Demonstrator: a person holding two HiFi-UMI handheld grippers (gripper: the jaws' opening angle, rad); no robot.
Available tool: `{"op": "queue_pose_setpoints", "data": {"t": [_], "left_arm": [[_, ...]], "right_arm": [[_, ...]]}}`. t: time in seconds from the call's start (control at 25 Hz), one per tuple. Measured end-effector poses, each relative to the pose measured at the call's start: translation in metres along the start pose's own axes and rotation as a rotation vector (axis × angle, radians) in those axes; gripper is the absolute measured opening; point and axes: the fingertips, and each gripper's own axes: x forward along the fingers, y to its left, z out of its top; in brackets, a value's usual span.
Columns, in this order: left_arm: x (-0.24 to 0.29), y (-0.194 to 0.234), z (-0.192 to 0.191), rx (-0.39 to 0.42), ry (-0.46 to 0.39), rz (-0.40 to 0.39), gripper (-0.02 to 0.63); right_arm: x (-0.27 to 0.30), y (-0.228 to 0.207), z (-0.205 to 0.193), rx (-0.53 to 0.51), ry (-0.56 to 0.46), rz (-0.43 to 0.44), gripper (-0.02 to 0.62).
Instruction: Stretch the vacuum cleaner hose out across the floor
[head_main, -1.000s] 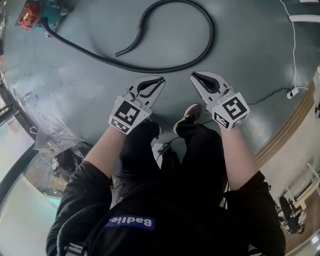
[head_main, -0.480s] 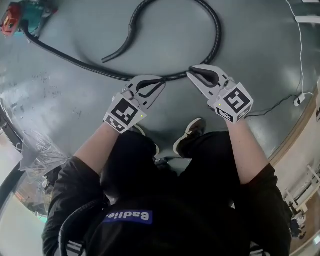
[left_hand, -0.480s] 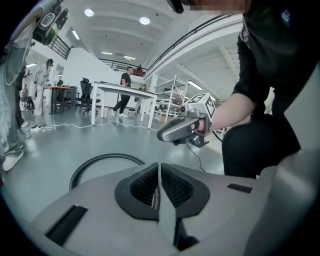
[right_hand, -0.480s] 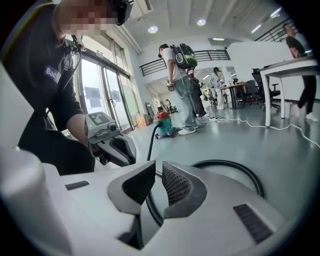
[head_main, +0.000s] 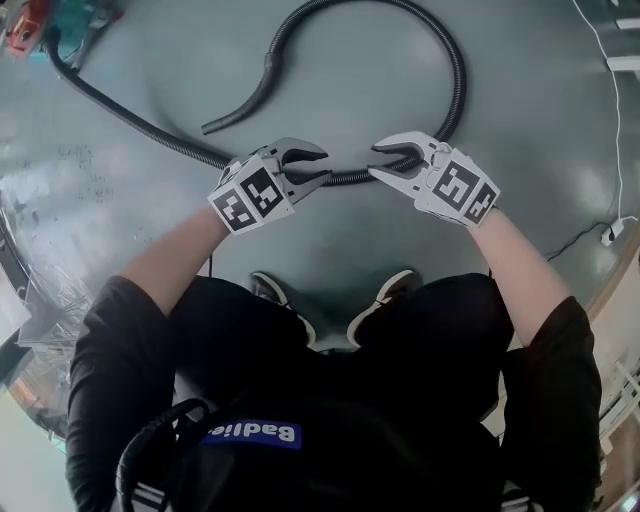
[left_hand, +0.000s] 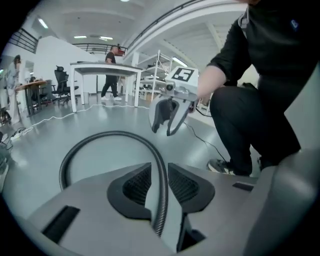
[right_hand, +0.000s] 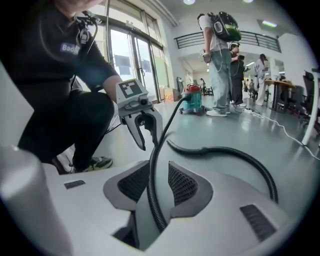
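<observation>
At far left stands a teal and red vacuum cleaner (head_main: 40, 18). Its black ribbed hose (head_main: 455, 80) runs from there nearer and to the right across the grey-green floor (head_main: 520, 60).

The left hand-held gripper (head_main: 318, 168) points right. Its jaws stand a little apart, one on each side of the hose, and we see a gap beside the hose, so no grip yet.

Just to its right the right hand-held gripper (head_main: 373, 163) points left, tip facing tip. It too straddles the hose with its jaws narrowly parted. Both are equally near, and the hose's long axis here runs left to right through both.

Further right the hose curls away, loops back left, and its tapered black nozzle end (head_main: 235, 110) points near and left. We judge that straightening means clamping, then drawing this loop open.
</observation>
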Motion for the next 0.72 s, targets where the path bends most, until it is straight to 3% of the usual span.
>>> {"op": "queue_pose_setpoints", "data": {"t": [0.24, 0.4, 0.56, 0.72], "left_arm": [[0.075, -0.013, -0.096, 0.029, 0.237, -0.034, 0.157], [0.127, -0.002, -0.172, 0.027, 0.409, 0.019, 0.202], [0.153, -0.007, -0.201, 0.005, 0.449, 0.044, 0.210], [0.161, -0.015, -0.230, 0.069, 0.540, 0.045, 0.210]], "right_arm": [[0.029, -0.002, -0.069, -0.013, 0.121, 0.027, 0.137], [0.035, -0.013, -0.111, -0.005, 0.196, -0.018, 0.160], [0.028, -0.019, -0.136, 0.013, 0.234, -0.058, 0.180], [0.024, -0.016, -0.149, -0.017, 0.259, -0.059, 0.186]]}}
